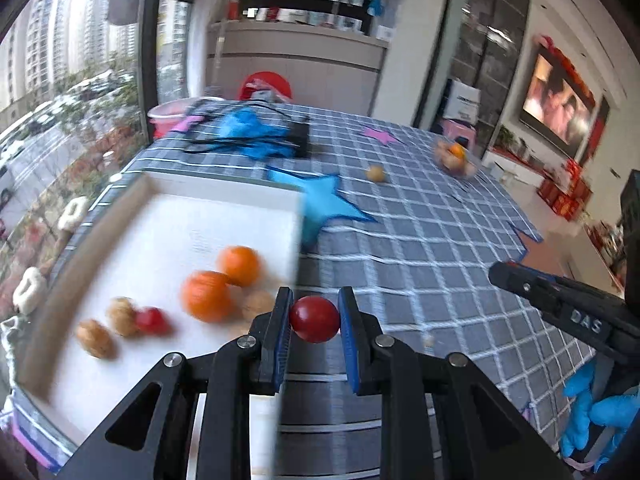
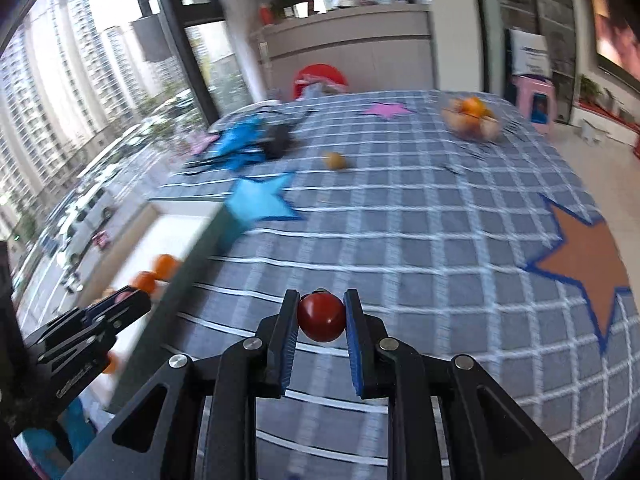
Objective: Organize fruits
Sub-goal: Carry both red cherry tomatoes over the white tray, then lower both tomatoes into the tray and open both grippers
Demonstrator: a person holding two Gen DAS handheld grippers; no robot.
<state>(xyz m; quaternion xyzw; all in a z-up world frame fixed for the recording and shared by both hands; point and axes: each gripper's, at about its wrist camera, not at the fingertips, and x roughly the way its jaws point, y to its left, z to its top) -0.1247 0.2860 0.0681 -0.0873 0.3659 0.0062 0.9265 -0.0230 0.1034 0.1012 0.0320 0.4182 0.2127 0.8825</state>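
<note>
red cherry tomatoes sit clamped in both tools: the left gripper pinches one tomato, the right gripper another tomato. the left one hangs just beside the white tray holding oranges.

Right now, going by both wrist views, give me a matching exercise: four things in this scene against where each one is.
Things:
1. left gripper
2. oranges
3. loose yellowish fruit
4. clear bowl

Places or states:
A. alone on the checked cloth, mid-table
B. far right part of the table, holding fruit
C. inside the white tray
D. shut on a red cherry tomato

Pairs: 1-D, 2-C, 3-A, 4-B
</note>
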